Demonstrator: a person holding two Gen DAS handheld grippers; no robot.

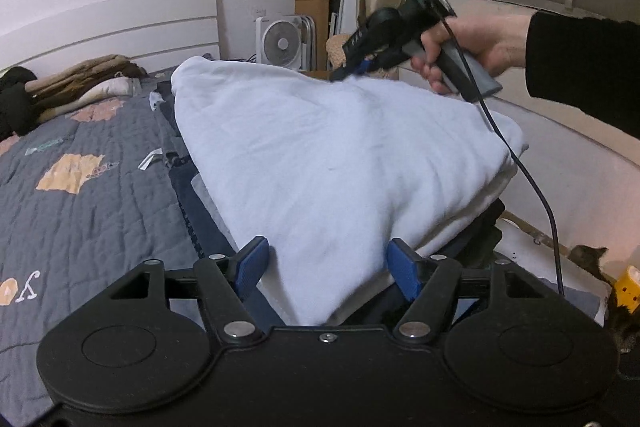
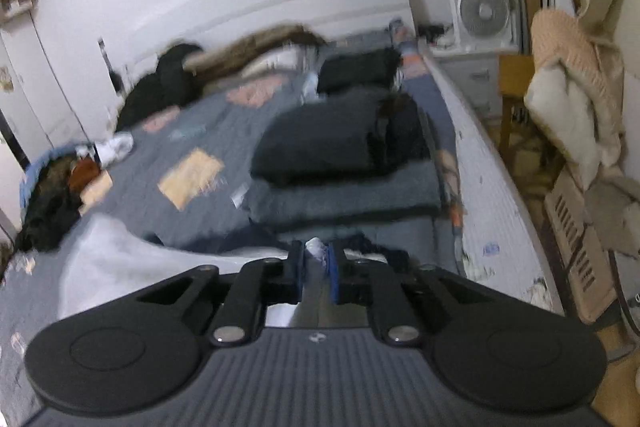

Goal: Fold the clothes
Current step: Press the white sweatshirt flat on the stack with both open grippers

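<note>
Between the left tool's (image 1: 328, 263) spread blue pads lies a corner of the folded white garment (image 1: 320, 155), unpinched, while the right tool (image 2: 316, 269) pinches its far edge, so folding looks mostly done, with dark piles (image 2: 344, 143) ahead already stacked.

Left hand-held gripper (image 1: 328, 267) jaws apart, right hand-held gripper (image 2: 316, 267) pinched nearly closed, angled downward
</note>
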